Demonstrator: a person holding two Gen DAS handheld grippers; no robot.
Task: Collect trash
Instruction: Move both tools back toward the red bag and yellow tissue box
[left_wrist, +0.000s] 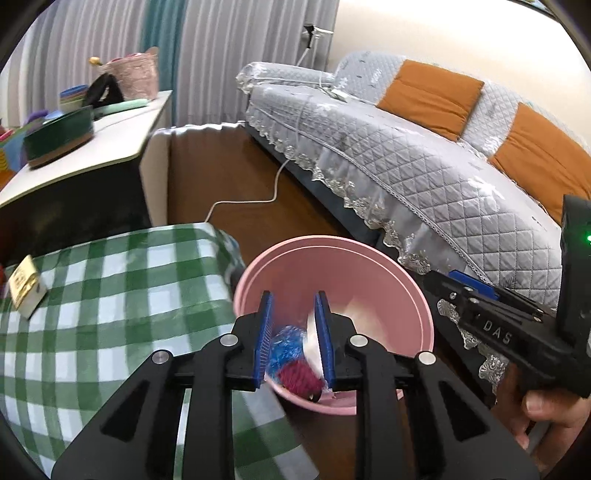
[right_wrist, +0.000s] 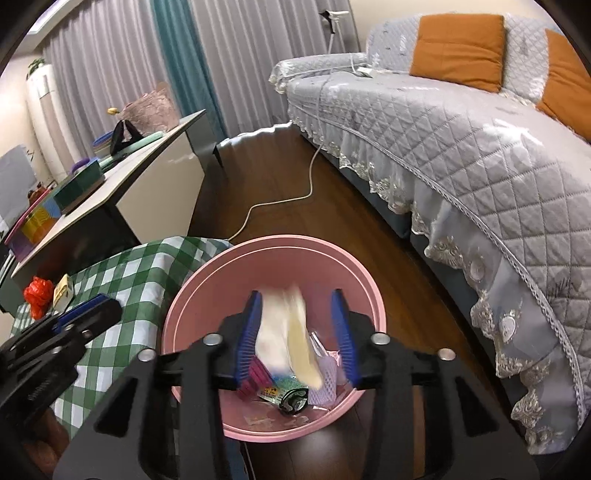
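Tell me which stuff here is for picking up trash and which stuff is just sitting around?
For the trash job:
- pink bin, already holding scraps
- blurred pale piece between the open right gripper fingers, over the bin
- red crumpled scrap and small carton on the checked cloth
- left gripper, open

Just sitting around:
- sofa
- orange cushions
- white cable
- green box

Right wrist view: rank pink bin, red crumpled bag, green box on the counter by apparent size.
1. pink bin, largest, though nearest the camera.
2. green box.
3. red crumpled bag, close to the box; ranking unsure.
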